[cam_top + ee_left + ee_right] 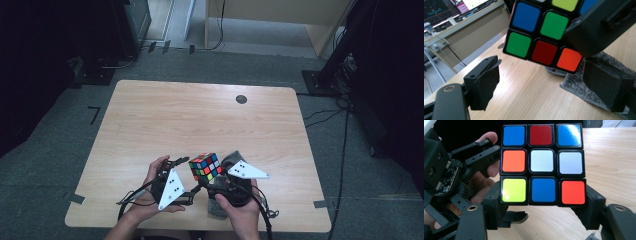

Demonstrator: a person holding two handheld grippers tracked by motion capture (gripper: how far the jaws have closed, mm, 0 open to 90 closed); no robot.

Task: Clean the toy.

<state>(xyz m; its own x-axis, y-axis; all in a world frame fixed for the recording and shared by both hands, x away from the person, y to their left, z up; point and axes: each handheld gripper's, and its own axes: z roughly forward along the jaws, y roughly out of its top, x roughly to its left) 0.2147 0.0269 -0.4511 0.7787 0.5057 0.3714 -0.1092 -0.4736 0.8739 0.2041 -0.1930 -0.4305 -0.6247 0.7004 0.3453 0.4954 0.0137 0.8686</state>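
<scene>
Near the front edge of the wooden table (pixel 200 115), seen from the high view, a scrambled puzzle cube (pixel 205 166) hangs in the air between two hands, lifted clear of a grey cloth (pixel 218 207) that lies under the right hand. The right claw (pixel 216 181) grips the cube from below and beside, while the left claw (pixel 185 162) reaches toward the cube's left face; a black disc (pixel 241 99) sits far off near the table's back edge. Along the left gripper view, the cube (pixel 541 32) fills the upper middle, showing blue, green, red and orange tiles, and the left claw (pixel 541 85) stands parted and empty, its left pad low and short of the cube's corner, its right pad down over the grey cloth (pixel 584 87); the big dark block at upper right is, as I judge it, part of the right gripper pressing on the cube. Along the right gripper view, the cube (pixel 542 165) sits square between the right claw's (pixel 541 207) two jaws, which clamp its lower corners, with the left claw (pixel 482 152) just beside its left column. By my reading the cube is far from solved: every visible face is mixed, it is picked up and steadied, and the left claw has yet to take hold for a turn.
</scene>
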